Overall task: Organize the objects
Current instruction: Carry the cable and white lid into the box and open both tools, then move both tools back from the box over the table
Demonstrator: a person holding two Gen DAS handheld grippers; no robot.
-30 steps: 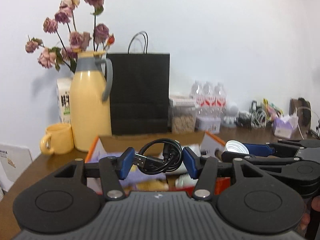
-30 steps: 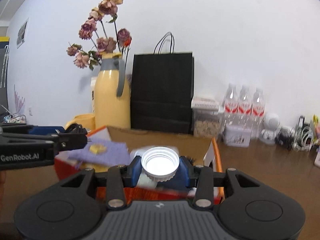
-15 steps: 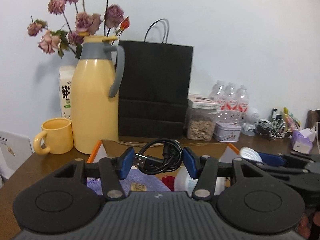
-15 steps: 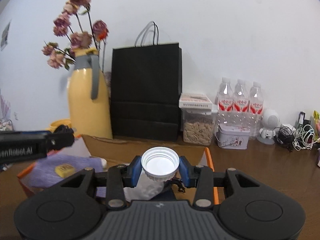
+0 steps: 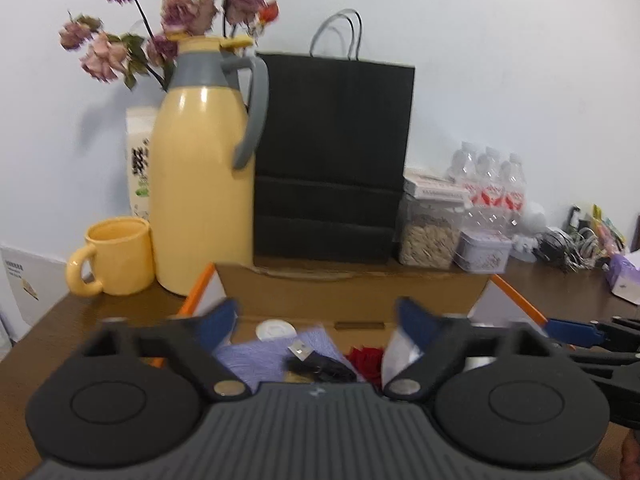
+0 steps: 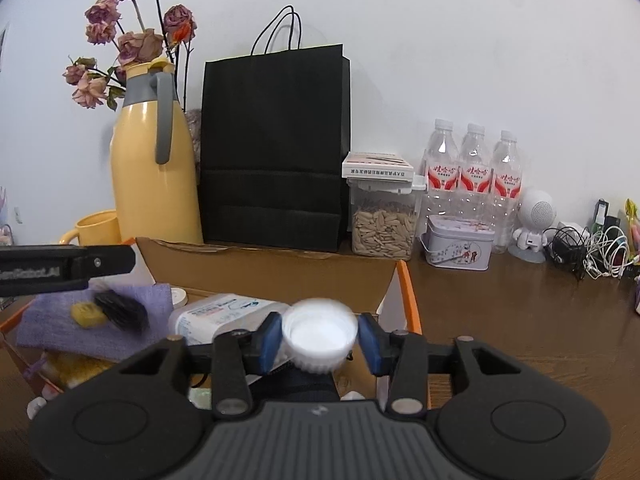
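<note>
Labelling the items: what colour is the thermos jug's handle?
Grey, on the yellow thermos jug; clearest in the left wrist view.

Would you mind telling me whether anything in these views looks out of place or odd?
Only the dried pink flowers look odd: they seem to stand behind the yellow thermos jug, wilted and drooping. The back flap of the cardboard box has a ragged, worn top edge. Nothing is spilled.

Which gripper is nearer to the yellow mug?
The left. The left gripper hangs over the box's left part, beside the yellow mug; the right gripper is over its right part, farther away.
</note>
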